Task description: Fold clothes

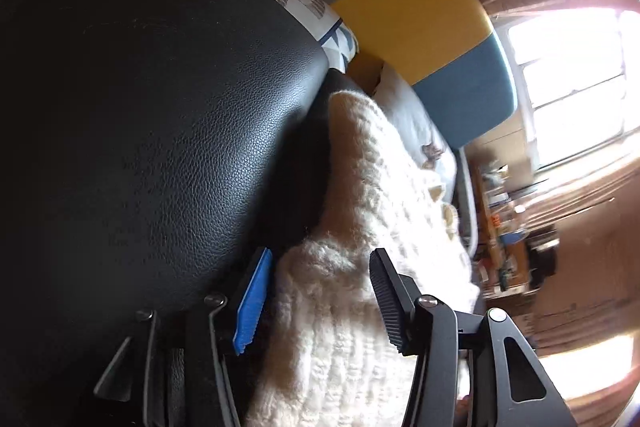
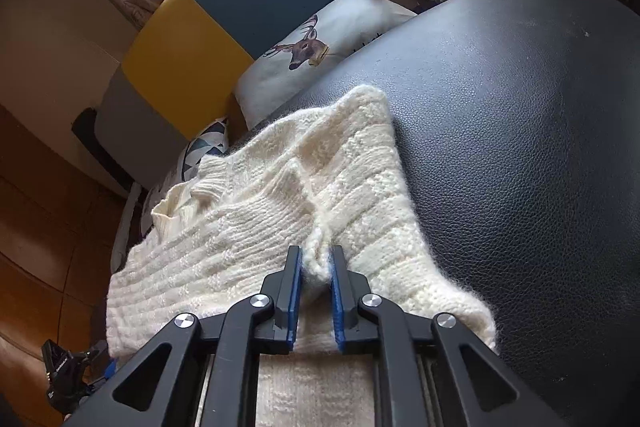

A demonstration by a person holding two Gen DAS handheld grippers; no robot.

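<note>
I'm pinching a ridge of the cream knit sweater (image 2: 280, 211) tight in my right gripper (image 2: 315, 291), fingers clenched on the wool. My left gripper (image 1: 316, 303) is straddling another part of it, fingers spread wide, gripping nothing. The sweater is lying bunched on the black leather seat (image 2: 520, 147), near the deer cushion (image 2: 312, 47). I'm judging a fold is under way; next, the left closes and both carry together.

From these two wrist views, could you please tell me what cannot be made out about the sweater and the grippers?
- Sweater: its near part is hidden under the right gripper in the right wrist view, and cut off by the bottom edge in the left wrist view.
- Left gripper: whether its open jaws touch the knit is unclear.
- Shelf items: blurred and too small in the left wrist view.
</note>
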